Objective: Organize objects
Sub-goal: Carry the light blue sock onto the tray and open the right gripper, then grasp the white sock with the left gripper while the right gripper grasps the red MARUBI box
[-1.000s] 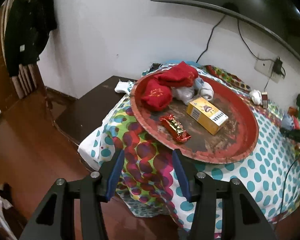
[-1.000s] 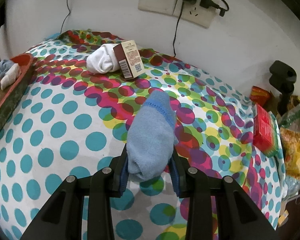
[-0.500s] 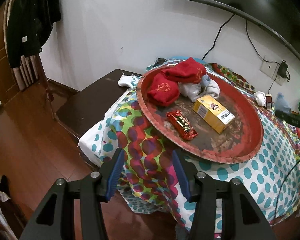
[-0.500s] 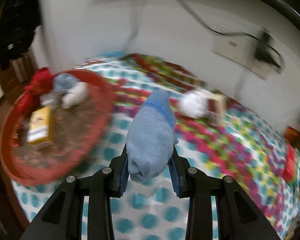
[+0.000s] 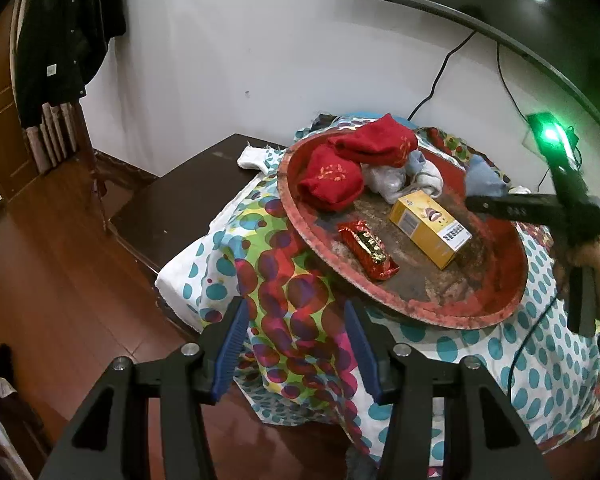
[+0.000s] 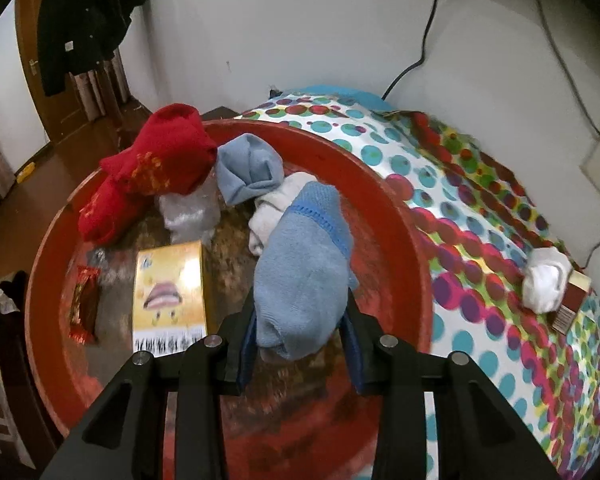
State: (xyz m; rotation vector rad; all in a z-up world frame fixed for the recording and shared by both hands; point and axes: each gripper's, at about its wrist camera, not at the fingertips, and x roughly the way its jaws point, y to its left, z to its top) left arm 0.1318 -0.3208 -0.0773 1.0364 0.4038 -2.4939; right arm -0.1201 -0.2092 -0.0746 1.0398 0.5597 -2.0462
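Observation:
A round red tray (image 6: 404, 216) on the dotted cloth holds two red socks (image 6: 160, 168), a rolled blue sock (image 6: 248, 172), a white sock (image 6: 276, 208), a yellow box (image 6: 170, 292) and a red snack pack (image 6: 84, 304). My right gripper (image 6: 300, 316) hangs over the tray's right half with a light blue sock (image 6: 304, 272) between its pads; the jaws are opening but still touch the sock. In the left wrist view this sock (image 5: 482, 178) shows above the tray's far rim. My left gripper (image 5: 296, 344) stands open and empty over the cloth just before the tray (image 5: 420, 312).
A white sock (image 6: 544, 280) and a small brown box (image 6: 572, 300) lie on the cloth to the right, near the wall socket and cables. A dark wooden table (image 5: 188, 208) juts out left of the cloth. Dark clothes (image 5: 60, 40) hang by the door.
My right gripper has carried the blue sock leftward from the dotted cloth to above the red tray, and its jaws have widened slightly. The left gripper has stayed nearly still.

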